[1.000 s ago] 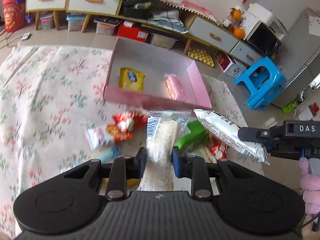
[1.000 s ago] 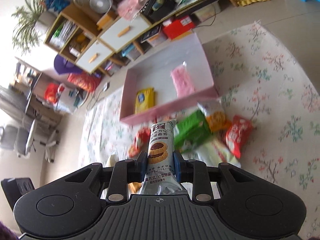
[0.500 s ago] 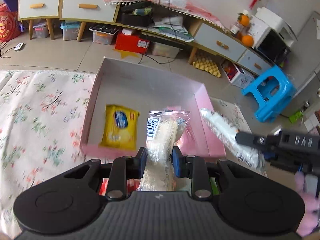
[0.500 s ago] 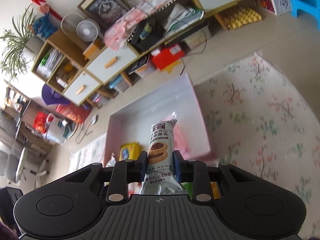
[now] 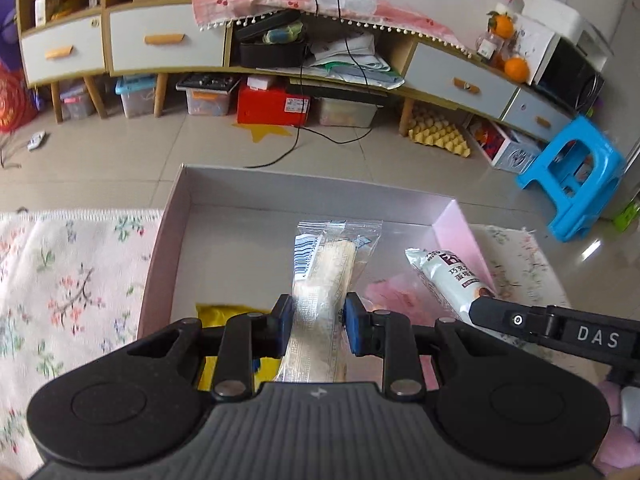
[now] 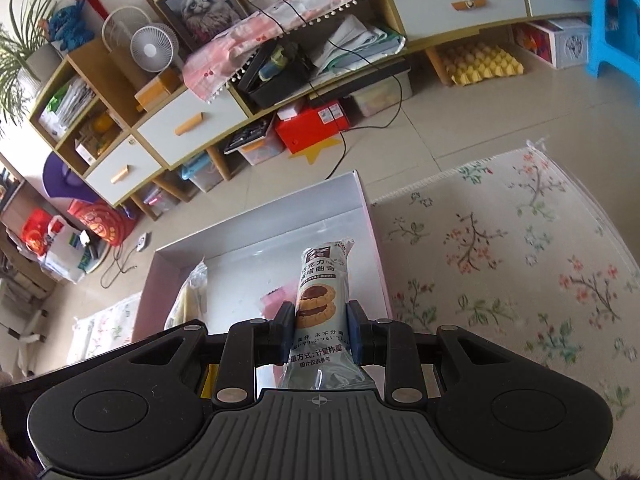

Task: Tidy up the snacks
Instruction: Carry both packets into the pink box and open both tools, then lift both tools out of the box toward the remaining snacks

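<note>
A shallow pink box (image 5: 162, 256) (image 6: 376, 240) lies open on a floral rug. My left gripper (image 5: 318, 322) is shut on a clear-wrapped pale snack bar (image 5: 324, 276) and hovers over the box's inside. To its right my right gripper (image 6: 322, 330) is shut on a grey cookie packet (image 6: 324, 288) (image 5: 444, 276), also above the box near its right wall. Inside the box a yellow packet (image 5: 218, 312) and a pink packet (image 5: 394, 294) (image 6: 276, 300) lie on the floor, partly hidden by the grippers.
The floral rug (image 5: 72, 280) (image 6: 520, 248) runs both sides of the box. Beyond it are tiled floor, a low cabinet (image 5: 168, 40) with stored boxes, a black cable (image 5: 296, 144) and a blue stool (image 5: 572, 176).
Both grippers carried their packets forward from above the loose snack pile to above the box. The pile has dropped out of view and the box fills the near ground.
</note>
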